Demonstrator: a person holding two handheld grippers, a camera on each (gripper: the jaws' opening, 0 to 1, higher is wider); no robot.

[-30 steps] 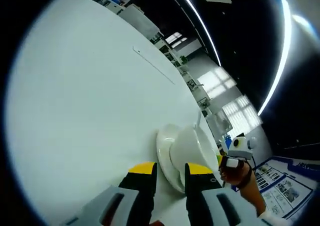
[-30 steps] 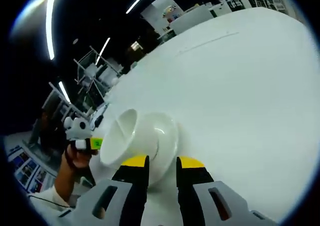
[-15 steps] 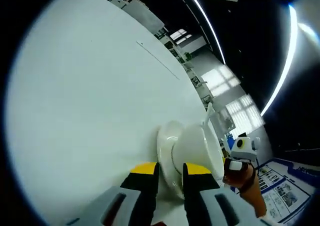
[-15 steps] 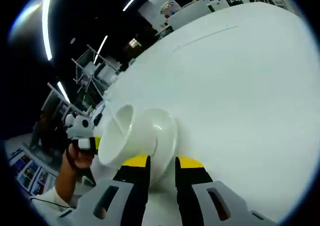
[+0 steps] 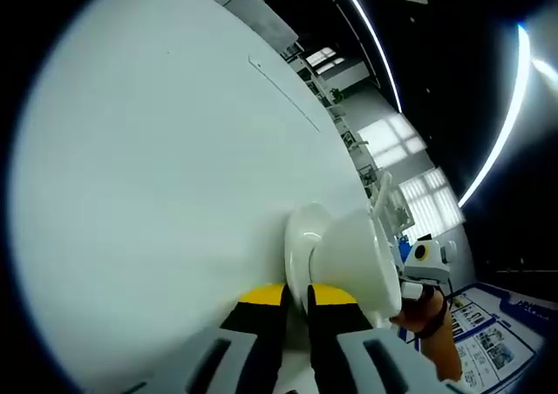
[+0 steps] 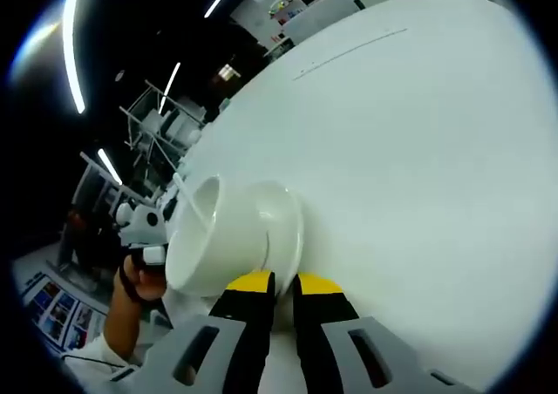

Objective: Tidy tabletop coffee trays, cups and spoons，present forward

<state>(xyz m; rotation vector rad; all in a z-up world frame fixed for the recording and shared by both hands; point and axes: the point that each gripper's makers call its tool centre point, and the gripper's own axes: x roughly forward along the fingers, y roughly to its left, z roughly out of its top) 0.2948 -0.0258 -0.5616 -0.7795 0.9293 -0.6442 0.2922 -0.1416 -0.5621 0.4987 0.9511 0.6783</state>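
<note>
White saucer (image 5: 299,254) rim sits pinched between both grippers' fingers (image 5: 261,296).

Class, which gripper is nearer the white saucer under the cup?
Neither: the left gripper and right gripper each close on the saucer's rim from opposite sides, cup on top.

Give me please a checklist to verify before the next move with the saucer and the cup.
1. Left gripper pinches the saucer rim: ok, jaws nearly together on it.
2. Right gripper pinches the saucer rim: ok, same narrow gap.
3. Cup sits on the saucer: ok.
4. Spoon rests in the cup: ok, its handle stands out over the cup's rim.
5. Saucer off the table: cannot tell.
6. Table ahead free for setting down: ok.
</note>
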